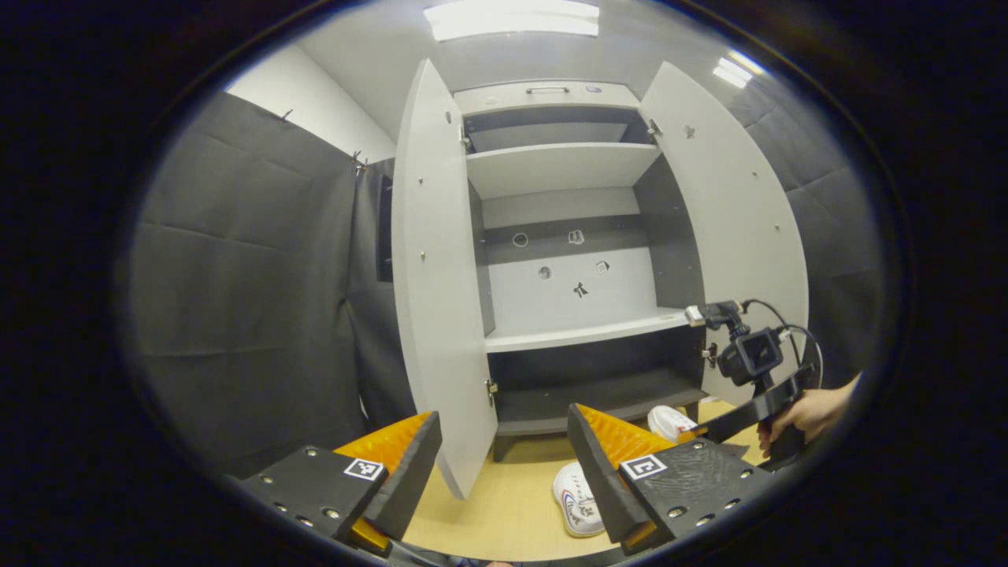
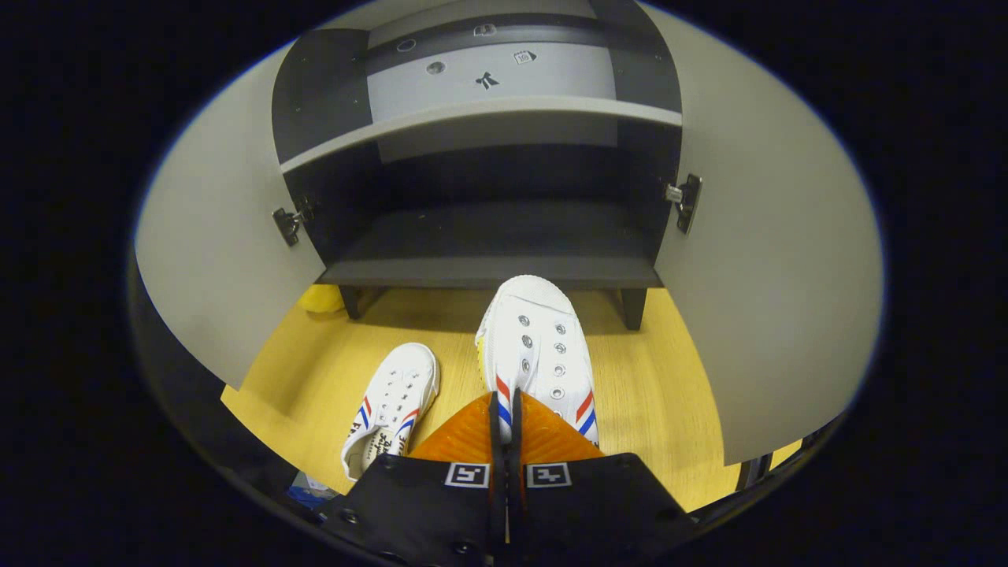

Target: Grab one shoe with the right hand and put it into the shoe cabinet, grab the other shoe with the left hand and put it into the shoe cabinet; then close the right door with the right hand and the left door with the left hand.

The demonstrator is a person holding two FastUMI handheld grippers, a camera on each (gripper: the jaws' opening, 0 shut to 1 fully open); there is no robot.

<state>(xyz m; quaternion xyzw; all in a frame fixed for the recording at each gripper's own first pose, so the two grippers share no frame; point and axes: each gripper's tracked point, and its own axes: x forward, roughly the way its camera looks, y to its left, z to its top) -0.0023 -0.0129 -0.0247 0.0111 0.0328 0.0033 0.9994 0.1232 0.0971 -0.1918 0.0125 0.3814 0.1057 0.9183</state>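
White shoe [image 2: 537,346] with red-and-blue side stripes, matching white shoe [image 2: 391,405] with dark lettering, pale grey cabinet doors [image 2: 776,299], dark grey interior, yellow wood floor [image 2: 661,394]

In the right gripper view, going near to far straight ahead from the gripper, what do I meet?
Right gripper shut on the held shoe → cabinet's bottom shelf → upper shelf → cabinet back panel.

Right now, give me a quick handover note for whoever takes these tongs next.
Right tongs: shut on the held shoe, carried toe-first toward the cabinet's bottom shelf.
Left tongs: open, holding nothing, facing the cabinet.
Other shoe lies on the floor in front of the cabinet.
Left door and right door both stand open.
Done: first shoe gripped.
Left: shelve it, shelve the other shoe with the left tongs, close both doors.
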